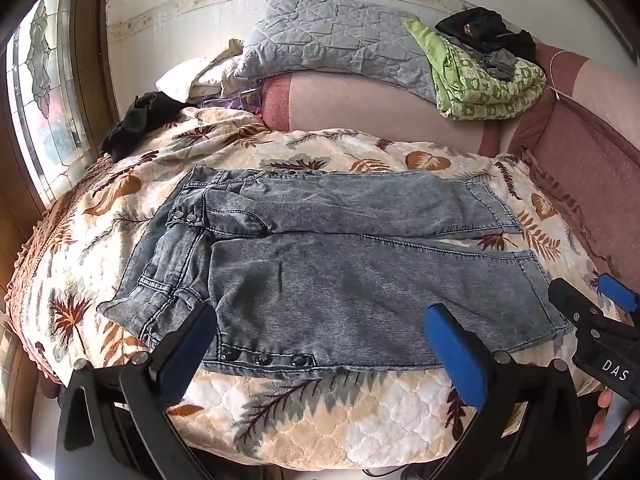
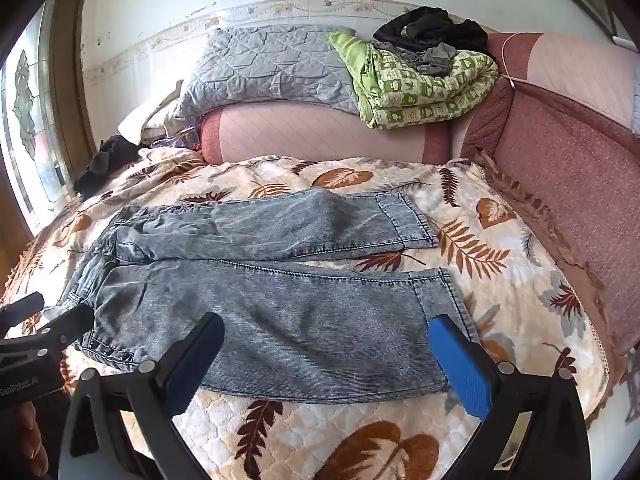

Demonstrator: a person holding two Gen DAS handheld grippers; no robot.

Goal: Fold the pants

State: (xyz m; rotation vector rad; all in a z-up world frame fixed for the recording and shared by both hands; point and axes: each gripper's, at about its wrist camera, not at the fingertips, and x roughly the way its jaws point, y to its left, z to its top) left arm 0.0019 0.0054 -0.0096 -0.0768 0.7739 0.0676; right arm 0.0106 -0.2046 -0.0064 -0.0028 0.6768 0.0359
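Note:
Grey-blue acid-wash jeans lie flat on a leaf-print quilt, waistband to the left, both legs running right side by side. In the right wrist view the same jeans show their hems at the right. My left gripper hovers open above the near leg by the waistband, nothing between its blue pads. My right gripper hangs open over the near leg toward the hem, also holding nothing. Each gripper appears at the edge of the other's view: the right gripper and the left gripper.
A grey quilted pillow, a green folded blanket and dark clothes are piled on the pink headboard. Another dark garment lies at the quilt's far left by a stained-glass window. A pink padded side borders the right.

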